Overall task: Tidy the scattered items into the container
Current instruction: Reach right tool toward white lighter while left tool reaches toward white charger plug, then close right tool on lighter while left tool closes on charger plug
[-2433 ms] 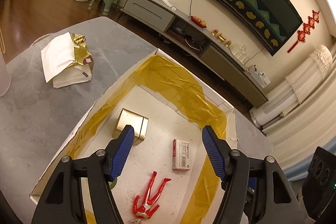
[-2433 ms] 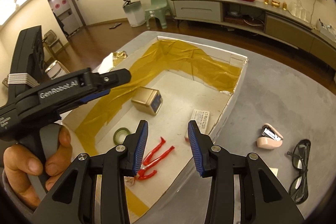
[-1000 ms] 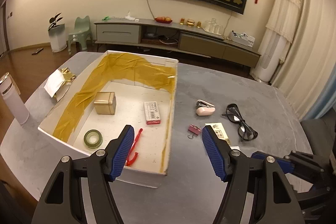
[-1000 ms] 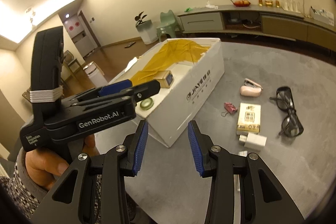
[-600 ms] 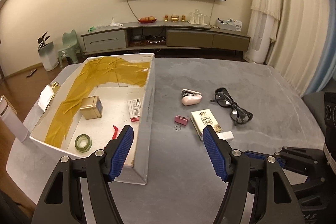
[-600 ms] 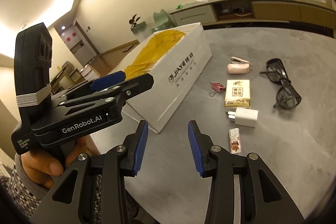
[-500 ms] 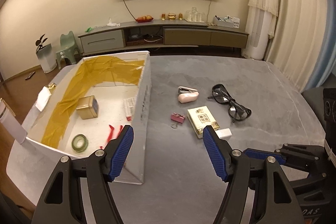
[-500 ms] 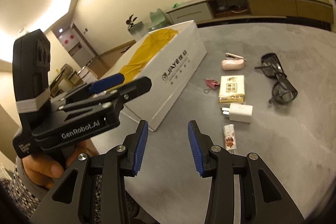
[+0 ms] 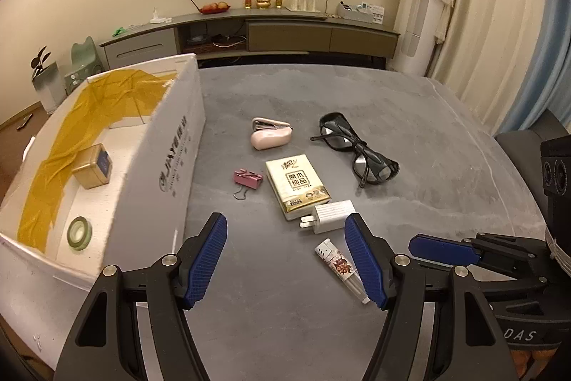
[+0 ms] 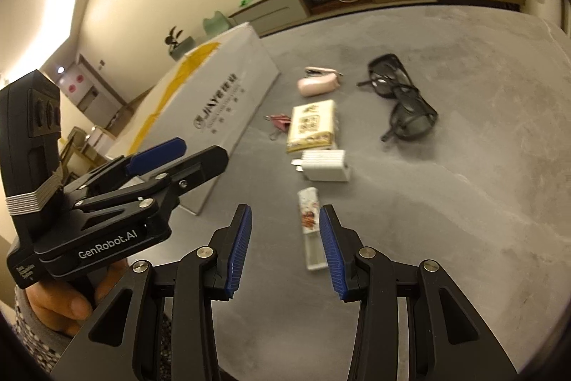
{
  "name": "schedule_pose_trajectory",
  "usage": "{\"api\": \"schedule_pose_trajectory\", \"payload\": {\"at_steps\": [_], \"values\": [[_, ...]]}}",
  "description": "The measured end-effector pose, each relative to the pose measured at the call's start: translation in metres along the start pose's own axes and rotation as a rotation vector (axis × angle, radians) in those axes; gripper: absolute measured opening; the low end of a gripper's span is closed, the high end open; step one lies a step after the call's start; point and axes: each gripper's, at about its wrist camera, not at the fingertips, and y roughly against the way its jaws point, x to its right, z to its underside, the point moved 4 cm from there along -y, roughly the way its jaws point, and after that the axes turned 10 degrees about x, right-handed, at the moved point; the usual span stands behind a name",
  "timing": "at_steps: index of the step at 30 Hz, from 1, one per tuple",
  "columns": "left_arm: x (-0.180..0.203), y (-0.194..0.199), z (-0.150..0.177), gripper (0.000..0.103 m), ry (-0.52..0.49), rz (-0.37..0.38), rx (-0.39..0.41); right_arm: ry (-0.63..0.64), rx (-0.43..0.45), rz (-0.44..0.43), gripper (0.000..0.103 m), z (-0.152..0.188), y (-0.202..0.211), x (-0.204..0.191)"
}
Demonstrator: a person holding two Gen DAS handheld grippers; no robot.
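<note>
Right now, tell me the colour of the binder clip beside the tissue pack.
Pink, with a dark wire handle; the binder clip shows best in the left wrist view.

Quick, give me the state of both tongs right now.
Left tongs: open, holding nothing, above the grey stone table.
Right tongs: open, holding nothing, the slim white patterned lighter lying ahead between their tips.

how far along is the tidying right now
Partly done. In the white box the gold tin and green tape roll are visible. Nothing is in hand: the left claw and right claw are both open. Still on the table: stapler, glasses, binder clip, tissue pack, charger and lighter, which lies nearest the right claw.
</note>
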Motion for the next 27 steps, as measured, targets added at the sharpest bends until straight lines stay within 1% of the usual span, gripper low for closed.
{"api": "schedule_pose_trajectory", "payload": {"at_steps": [3, 5, 6, 8, 13, 16, 18, 20, 22, 24, 27], "values": [[-0.002, -0.011, 0.004, 0.070, 0.019, 0.017, -0.023, 0.007, -0.018, 0.037, 0.043, 0.005, -0.009, 0.009], [-0.005, -0.021, 0.006, 0.070, 0.038, 0.015, -0.043, 0.018, -0.043, 0.055, 0.043, 0.010, -0.018, 0.014], [-0.006, -0.024, 0.006, 0.070, 0.056, 0.025, -0.055, 0.021, -0.053, 0.057, 0.043, 0.013, -0.021, 0.015], [-0.007, -0.028, 0.006, 0.070, 0.092, 0.074, -0.060, 0.036, -0.074, 0.063, 0.043, 0.019, -0.030, 0.015], [-0.004, -0.036, 0.008, 0.070, 0.080, 0.092, -0.083, 0.094, -0.103, 0.074, 0.043, 0.029, -0.045, 0.008], [-0.001, -0.046, 0.011, 0.069, 0.064, 0.105, -0.110, 0.156, -0.119, 0.100, 0.043, 0.037, -0.057, 0.003], [0.003, -0.056, 0.011, 0.069, 0.040, 0.115, -0.127, 0.188, -0.110, 0.117, 0.042, 0.039, -0.062, 0.003], [0.007, -0.068, 0.013, 0.066, 0.018, 0.125, -0.152, 0.223, -0.097, 0.134, 0.042, 0.038, -0.064, 0.001], [0.012, -0.080, 0.016, 0.065, -0.001, 0.142, -0.176, 0.238, -0.090, 0.144, 0.039, 0.037, -0.065, 0.002], [0.017, -0.092, 0.021, 0.058, -0.035, 0.134, -0.206, 0.255, -0.090, 0.164, 0.021, 0.036, -0.064, 0.005], [0.020, -0.102, 0.026, 0.055, -0.063, 0.128, -0.212, 0.239, -0.099, 0.173, 0.020, 0.035, -0.059, 0.012]]}}
